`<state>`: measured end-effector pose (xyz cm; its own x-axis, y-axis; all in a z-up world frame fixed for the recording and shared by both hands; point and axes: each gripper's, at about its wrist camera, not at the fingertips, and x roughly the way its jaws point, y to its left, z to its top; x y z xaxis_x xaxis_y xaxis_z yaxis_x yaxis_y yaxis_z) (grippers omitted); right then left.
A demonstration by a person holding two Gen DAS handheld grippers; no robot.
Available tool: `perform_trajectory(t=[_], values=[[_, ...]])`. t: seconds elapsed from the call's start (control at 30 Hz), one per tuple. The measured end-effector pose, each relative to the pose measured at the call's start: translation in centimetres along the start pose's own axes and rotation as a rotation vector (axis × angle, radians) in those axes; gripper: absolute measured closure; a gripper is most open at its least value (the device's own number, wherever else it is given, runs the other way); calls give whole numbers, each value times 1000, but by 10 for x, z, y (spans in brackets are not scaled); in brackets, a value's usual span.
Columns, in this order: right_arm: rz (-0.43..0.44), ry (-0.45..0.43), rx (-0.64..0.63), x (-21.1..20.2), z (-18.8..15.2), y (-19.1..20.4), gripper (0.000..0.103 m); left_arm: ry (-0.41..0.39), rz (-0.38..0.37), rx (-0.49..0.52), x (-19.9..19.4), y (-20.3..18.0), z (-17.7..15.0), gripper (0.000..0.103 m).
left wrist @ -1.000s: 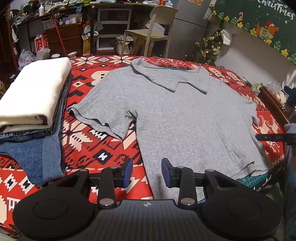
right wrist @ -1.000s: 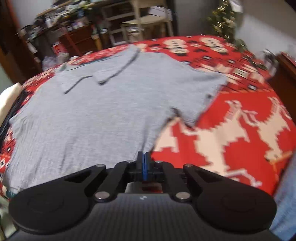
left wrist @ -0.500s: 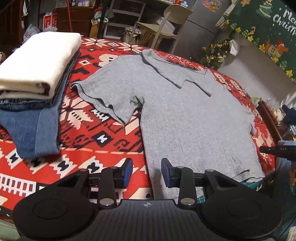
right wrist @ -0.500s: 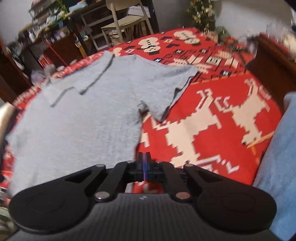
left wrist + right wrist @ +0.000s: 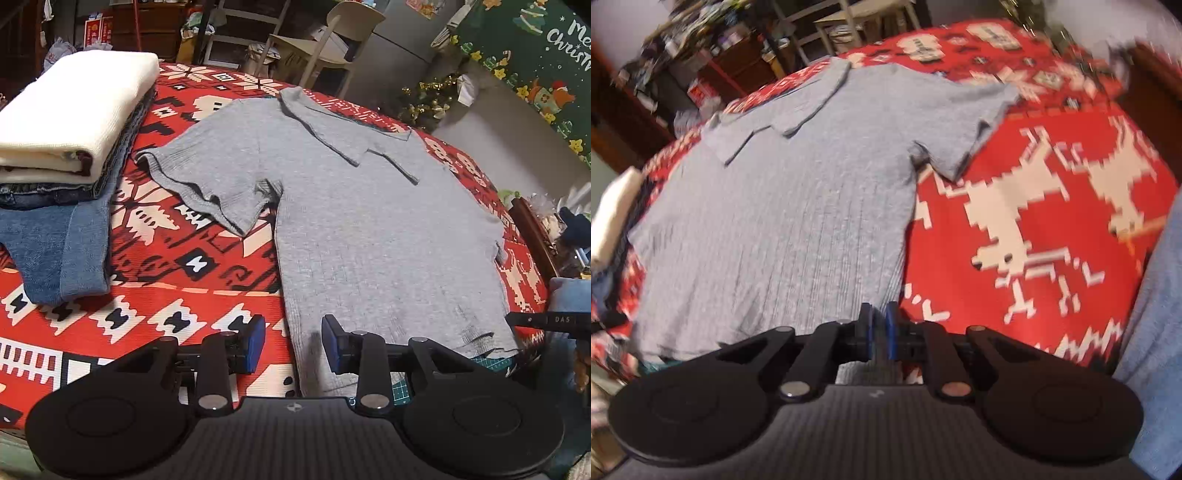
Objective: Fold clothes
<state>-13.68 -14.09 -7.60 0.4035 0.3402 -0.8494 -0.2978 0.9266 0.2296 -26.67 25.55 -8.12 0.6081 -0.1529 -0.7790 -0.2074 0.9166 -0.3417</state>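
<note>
Grey shirt [image 5: 369, 229] spread flat on table [image 5: 177, 266], folded stack [image 5: 70, 122] at 10 o'clock, left gripper [image 5: 293, 343] fingers apart, right gripper [image 5: 877, 330] narrowly parted, both above the hem

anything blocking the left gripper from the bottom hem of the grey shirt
Nothing visible does. The left gripper, jaws open, sits right at the hem of the grey shirt. The folded stack lies well off to the side.

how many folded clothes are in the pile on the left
3 visible: a cream knit on top, dark jeans under it, a blue garment at the bottom. More may be hidden between.
</note>
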Motion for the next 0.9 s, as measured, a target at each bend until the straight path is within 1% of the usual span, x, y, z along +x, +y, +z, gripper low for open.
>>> perform_trajectory(t=[0.03,0.07,0.13,0.17,0.2,0.27,0.4,0.67,0.73,0.83,0.9], values=[[-19,-3,-37,0,0,5,101,6,0,7,1,-1,-1,70],[-33,-4,-52,0,-1,6,101,13,-1,17,3,-3,-2,70],[-53,-5,-43,-2,-1,3,102,25,7,45,6,-7,-5,70],[-63,-6,-39,-3,-1,1,102,32,7,59,8,-8,-7,77],[-73,-6,-35,-4,-1,0,102,40,12,72,9,-9,-9,98],[-93,-7,-26,-6,-1,-3,102,51,20,79,9,-8,-12,99],[-132,-8,-8,-11,-1,-10,102,64,24,42,2,-1,-15,100],[-103,-9,48,-21,-3,-19,102,95,30,-26,-10,14,-20,100],[-94,-10,62,-23,-3,-22,102,113,31,-15,-5,10,-22,100],[-81,-10,84,-27,-4,-25,100,116,38,44,-3,1,-24,100],[-72,-10,98,-29,-5,-28,99,113,33,49,-4,1,-24,100]])
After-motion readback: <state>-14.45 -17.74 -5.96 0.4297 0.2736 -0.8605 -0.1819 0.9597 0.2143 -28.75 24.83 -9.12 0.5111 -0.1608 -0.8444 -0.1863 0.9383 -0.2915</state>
